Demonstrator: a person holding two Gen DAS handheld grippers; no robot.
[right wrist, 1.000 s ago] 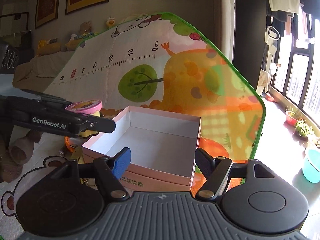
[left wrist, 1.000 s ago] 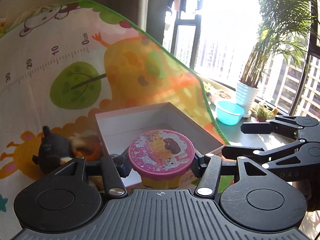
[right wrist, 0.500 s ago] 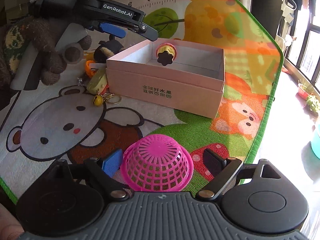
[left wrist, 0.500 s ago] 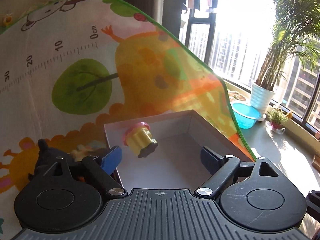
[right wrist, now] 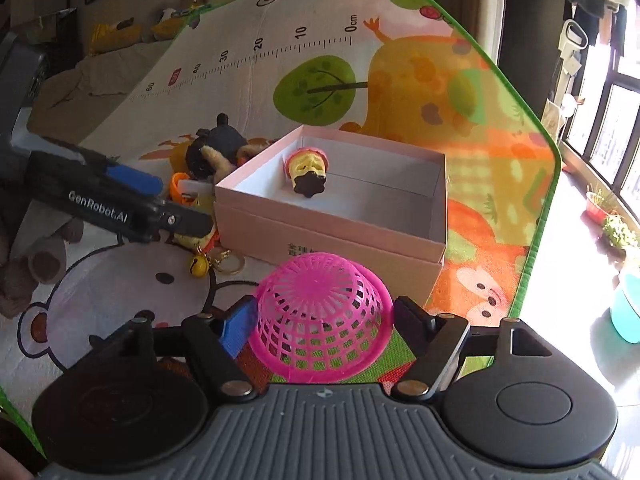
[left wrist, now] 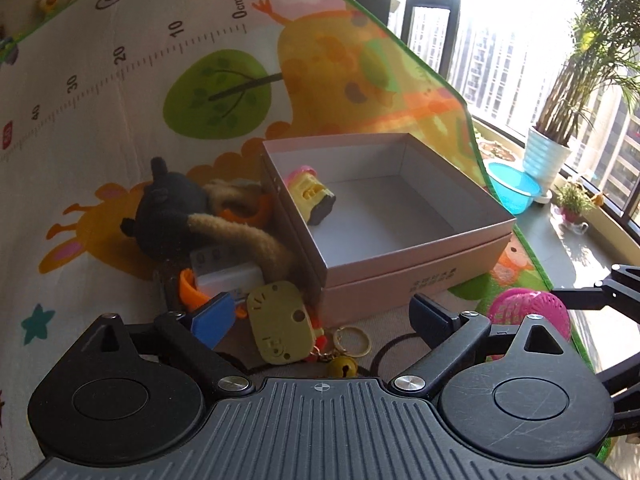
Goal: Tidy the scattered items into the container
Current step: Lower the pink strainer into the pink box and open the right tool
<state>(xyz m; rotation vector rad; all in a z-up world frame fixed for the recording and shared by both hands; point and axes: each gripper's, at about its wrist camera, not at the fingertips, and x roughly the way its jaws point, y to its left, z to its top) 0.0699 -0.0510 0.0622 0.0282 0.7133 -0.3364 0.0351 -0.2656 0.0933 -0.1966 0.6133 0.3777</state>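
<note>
A pink open box [left wrist: 420, 276] [right wrist: 332, 236] stands on the play mat. A yellow cup toy with a pink lid [left wrist: 310, 194] [right wrist: 307, 170] lies on its side inside it. My left gripper [left wrist: 320, 312] is open and empty, above a yellow tag toy [left wrist: 278, 322], a keyring with a bell [left wrist: 346, 356] [right wrist: 199, 265] and a black plush [left wrist: 168, 208] left of the box. My right gripper [right wrist: 320, 320] brackets an upturned pink mesh basket [right wrist: 322, 316] [left wrist: 528, 312]; its pads sit at the basket's sides, and contact is unclear.
A white block with orange rings [left wrist: 224, 276] lies by the plush. The colourful mat [right wrist: 492, 184] ends at a green edge on the right. A blue basin [left wrist: 514, 190] and potted plants [left wrist: 548, 156] stand by the window. Brown plush toys [right wrist: 44, 256] sit at left.
The cup toy has left my left gripper and now lies in the box. My left gripper has pulled back and lowered. My right gripper has come around the pink basket.
</note>
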